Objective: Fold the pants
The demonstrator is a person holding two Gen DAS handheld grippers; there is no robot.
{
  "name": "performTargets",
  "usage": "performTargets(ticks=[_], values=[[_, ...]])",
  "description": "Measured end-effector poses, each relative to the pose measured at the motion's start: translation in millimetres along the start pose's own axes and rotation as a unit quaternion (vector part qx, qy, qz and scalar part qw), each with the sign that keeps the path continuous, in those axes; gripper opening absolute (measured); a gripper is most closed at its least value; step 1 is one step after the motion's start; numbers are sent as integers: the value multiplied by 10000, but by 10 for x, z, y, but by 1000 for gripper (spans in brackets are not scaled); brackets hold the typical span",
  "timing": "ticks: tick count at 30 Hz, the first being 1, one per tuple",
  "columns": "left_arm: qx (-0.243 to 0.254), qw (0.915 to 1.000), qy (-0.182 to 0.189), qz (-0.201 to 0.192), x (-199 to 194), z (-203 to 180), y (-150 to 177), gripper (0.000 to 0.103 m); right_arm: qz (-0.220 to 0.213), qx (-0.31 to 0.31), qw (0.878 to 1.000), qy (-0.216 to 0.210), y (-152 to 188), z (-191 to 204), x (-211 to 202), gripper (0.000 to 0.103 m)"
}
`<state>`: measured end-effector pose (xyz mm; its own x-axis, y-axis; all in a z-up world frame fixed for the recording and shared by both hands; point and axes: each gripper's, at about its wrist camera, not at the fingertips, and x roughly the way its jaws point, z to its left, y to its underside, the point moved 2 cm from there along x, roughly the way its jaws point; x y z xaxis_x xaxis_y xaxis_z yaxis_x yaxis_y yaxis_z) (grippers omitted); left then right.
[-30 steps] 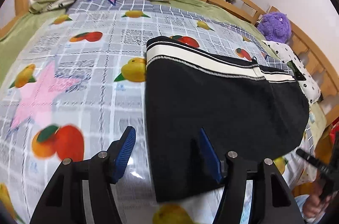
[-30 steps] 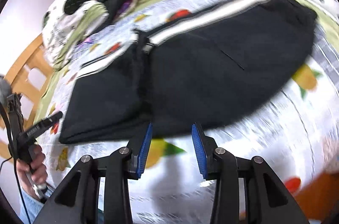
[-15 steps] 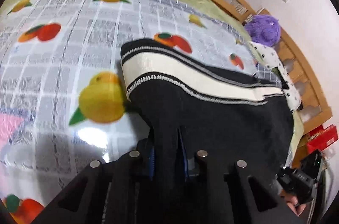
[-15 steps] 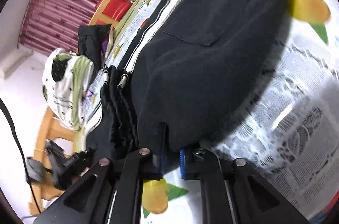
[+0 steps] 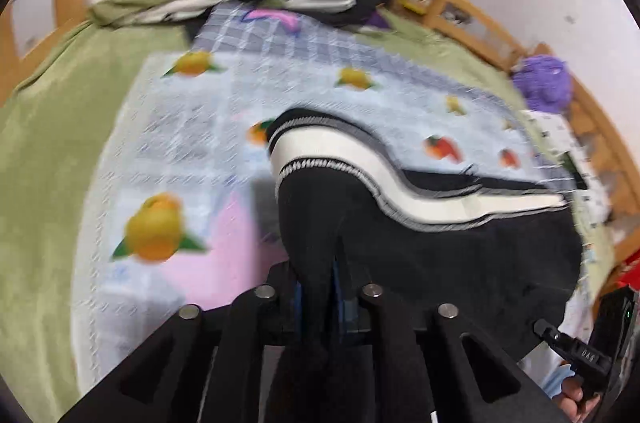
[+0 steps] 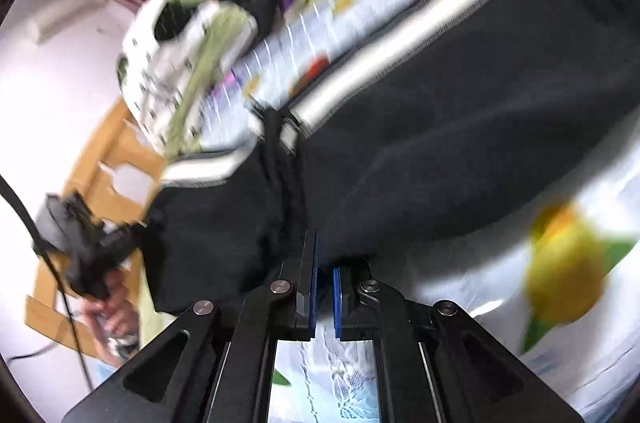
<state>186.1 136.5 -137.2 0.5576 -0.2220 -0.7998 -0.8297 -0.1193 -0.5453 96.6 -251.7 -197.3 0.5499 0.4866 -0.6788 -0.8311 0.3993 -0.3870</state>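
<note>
On the fruit-print bedsheet (image 5: 192, 151), black pants (image 5: 440, 255) lying partly folded, white side stripe (image 5: 360, 167) uppermost; a second ago both claws open and short of the cloth, now both closed; left gripper (image 5: 316, 287) clamped on the leg-end edge, fabric bunched and raised off the sheet; right gripper (image 6: 324, 283) nearly shut at the near hem beside the waistband (image 6: 280, 159), only a thin edge between its pads, hold likely but blurred; probably means lift begun, ready to carry that end over for the next fold.

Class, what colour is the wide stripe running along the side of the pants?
White stripe, on black pants; clearest in the left wrist view.
</note>
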Motion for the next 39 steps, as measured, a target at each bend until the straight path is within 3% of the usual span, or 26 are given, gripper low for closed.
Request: performTargets(ticks=[2,4,6,7,8,10,12,15,17,19,21,22,24,28,31,34,39], values=[[34,9981,-586,199,37,64,137,26,213,-143,9986,464,162,-93,164,5],[174,9954,-913,234,31,27,242,26,230,-299,9984,425,277,-158,114,7],[276,9959,-833,205,-54,-58,362,30,410,-487,9966,522,328,-161,-6,13],[374,9964,-754,103,-129,-164,439,39,533,-660,9943,650,347,-134,-112,14],[459,9964,-716,-17,-190,-238,502,54,574,-786,9931,656,343,-109,-198,16],[636,9956,-633,-265,-283,-408,630,67,403,-1026,9921,600,290,-34,-437,16],[804,9951,-477,-315,-259,-595,771,67,-44,-1281,9902,558,185,-24,-746,16],[693,9975,19,105,-60,-798,977,67,-633,-1297,9874,650,-26,-125,-920,23],[647,9965,376,361,89,-952,1134,67,-669,-1269,9869,744,-180,-243,-816,24],[783,9968,111,148,45,-1055,1213,67,-475,-1191,9869,978,-241,-427,-622,24],[698,9975,130,-36,-85,-1075,1266,67,66,-1045,9860,1300,-256,-694,-334,19],[530,9983,216,-130,-171,-1030,1285,67,-149,-1230,9849,1207,-226,-722,-359,19],[241,9988,302,-288,-320,-909,1333,67,-110,-1408,9824,1221,-197,-724,-449,18],[-264,9973,-228,-654,-556,-578,1450,67,-55,-1485,9801,1319,-232,-652,-580,20],[-915,9920,-336,-806,-620,-257,1507,67,-16,-1600,9813,1071,-225,-462,-566,22],[-1326,9876,-352,-758,-581,-3,1532,67,44,-1714,9836,567,-196,-126,-398,38],[-1540,9847,-179,-791,-590,248,1592,67,213,-1759,9841,-94,-184,456,90,51]])
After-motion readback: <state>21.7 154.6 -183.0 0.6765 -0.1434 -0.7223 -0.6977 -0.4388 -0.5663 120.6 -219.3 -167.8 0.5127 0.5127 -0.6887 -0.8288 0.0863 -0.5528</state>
